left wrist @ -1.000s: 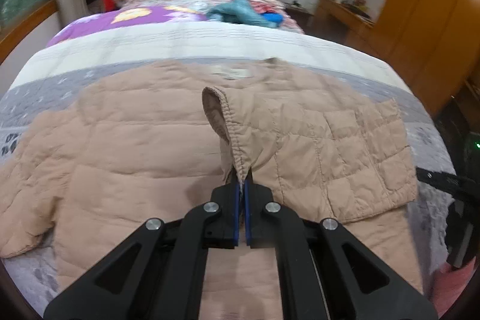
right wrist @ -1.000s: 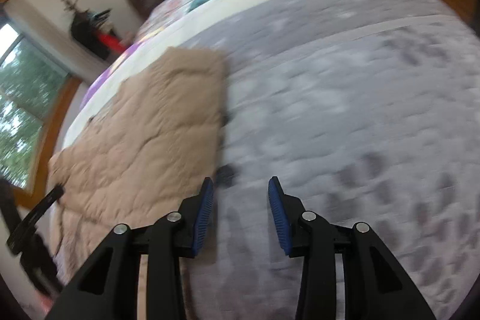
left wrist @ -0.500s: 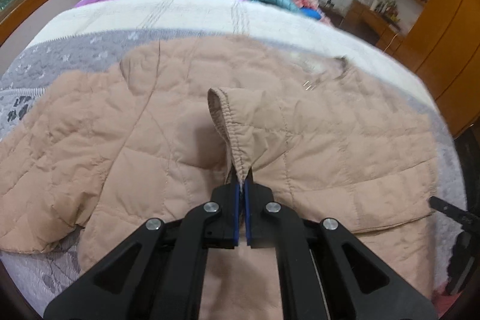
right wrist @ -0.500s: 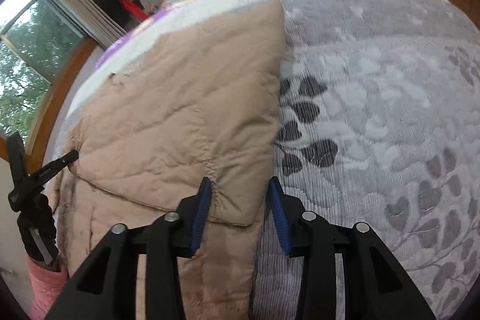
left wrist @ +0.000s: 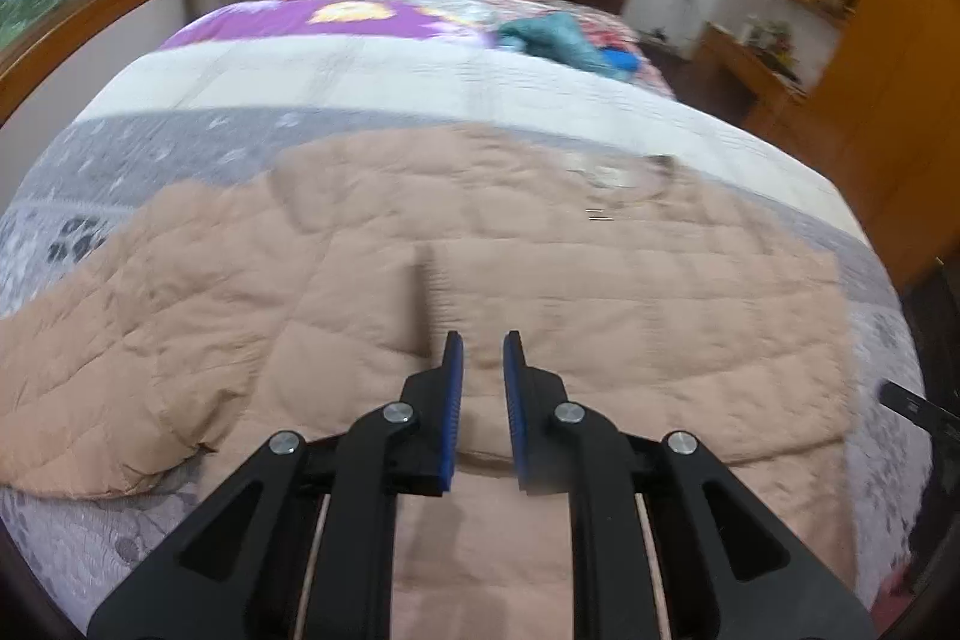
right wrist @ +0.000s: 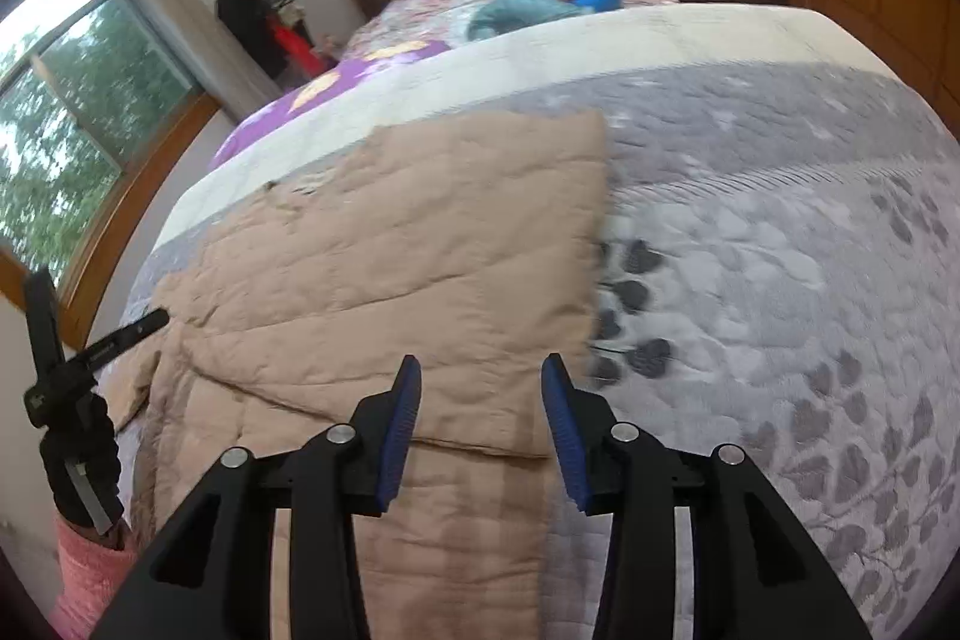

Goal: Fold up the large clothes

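A beige quilted jacket (left wrist: 360,280) lies spread flat on the bed, its right side and sleeve folded in over the body (right wrist: 420,268). My left gripper (left wrist: 480,340) hovers over the jacket's middle; its jaws are opening and nothing is between them. The released sleeve lies flat just ahead of it. My right gripper (right wrist: 480,370) stands open above the jacket's folded right edge, with nothing between its blue pads (right wrist: 402,412). The jacket's left sleeve (left wrist: 90,370) still lies stretched out to the left.
The bed's grey leaf-patterned quilt (right wrist: 780,280) lies bare to the jacket's right. Beyond are a white band, a purple blanket (left wrist: 312,22) and teal clothes (left wrist: 552,40) near the dark headboard. Wooden cabinets (left wrist: 888,88) stand right, a window left. A gloved hand (right wrist: 78,460) with pink sleeve shows.
The left gripper has let go of the sleeve cuff it pinched, and the cuff now lies flat on the jacket. The right gripper has lifted and drawn back from the jacket's edge.
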`<control>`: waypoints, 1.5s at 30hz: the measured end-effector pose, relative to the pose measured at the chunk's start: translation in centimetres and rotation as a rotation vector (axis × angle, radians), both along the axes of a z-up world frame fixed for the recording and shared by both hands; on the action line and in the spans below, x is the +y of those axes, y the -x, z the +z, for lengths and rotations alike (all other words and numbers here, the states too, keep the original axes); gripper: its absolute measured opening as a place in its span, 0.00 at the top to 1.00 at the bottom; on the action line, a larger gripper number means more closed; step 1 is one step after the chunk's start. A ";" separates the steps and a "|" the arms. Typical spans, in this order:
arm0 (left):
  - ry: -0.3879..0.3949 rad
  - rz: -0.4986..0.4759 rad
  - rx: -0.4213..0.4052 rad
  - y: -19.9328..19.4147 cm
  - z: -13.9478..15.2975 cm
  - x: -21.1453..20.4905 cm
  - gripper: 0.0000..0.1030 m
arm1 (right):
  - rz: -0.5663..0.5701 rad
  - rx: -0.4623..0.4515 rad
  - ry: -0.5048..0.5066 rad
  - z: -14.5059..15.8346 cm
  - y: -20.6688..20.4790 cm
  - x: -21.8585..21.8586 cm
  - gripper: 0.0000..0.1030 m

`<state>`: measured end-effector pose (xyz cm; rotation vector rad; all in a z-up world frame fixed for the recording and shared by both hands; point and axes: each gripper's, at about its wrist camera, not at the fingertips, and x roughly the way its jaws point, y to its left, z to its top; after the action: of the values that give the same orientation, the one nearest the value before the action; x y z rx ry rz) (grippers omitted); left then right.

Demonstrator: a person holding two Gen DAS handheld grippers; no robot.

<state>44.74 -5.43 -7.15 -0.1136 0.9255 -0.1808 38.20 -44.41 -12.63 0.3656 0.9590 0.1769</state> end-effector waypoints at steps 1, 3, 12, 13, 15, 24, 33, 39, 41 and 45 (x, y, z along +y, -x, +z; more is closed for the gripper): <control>0.005 -0.017 0.001 0.0 0.1 -0.7 0.87 | 0.013 0.007 0.003 -0.2 -0.3 0.4 0.58; 0.000 -0.039 0.011 -0.4 -0.5 -1.8 0.87 | 0.025 0.030 0.018 -1.2 -1.4 1.4 0.58; -0.013 -0.044 0.115 -2.9 -6.6 -2.6 0.87 | 0.028 0.085 0.100 -4.7 -2.8 2.9 0.60; -0.018 -0.047 0.115 -2.9 -6.7 -2.6 0.86 | 0.025 0.084 0.107 -4.9 -2.6 3.2 0.60; -0.024 -0.052 0.111 -2.8 -6.9 -2.7 0.86 | 0.023 0.073 0.150 -5.1 -2.4 3.9 0.60; -0.037 -0.054 0.102 -2.8 -6.5 -2.9 0.87 | 0.031 0.019 0.128 -4.5 -1.5 3.5 0.55; 0.049 0.090 0.060 1.7 -0.7 6.9 0.37 | -0.068 -0.028 0.080 0.1 2.0 -2.0 0.53; 0.070 0.418 0.125 7.1 -1.6 22.2 0.35 | -0.233 0.019 0.073 -0.4 3.3 -8.1 0.52; 0.083 0.543 0.153 9.2 -2.6 27.1 0.35 | -0.252 0.035 0.102 -0.9 3.4 -8.7 0.52; 0.102 0.735 0.154 12.2 -3.4 33.7 0.35 | -0.209 0.078 0.120 -2.4 2.4 -7.1 0.52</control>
<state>32.52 28.31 -10.59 -0.5569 0.9721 0.4683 35.80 -51.54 -15.02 0.3616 0.9969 -0.0850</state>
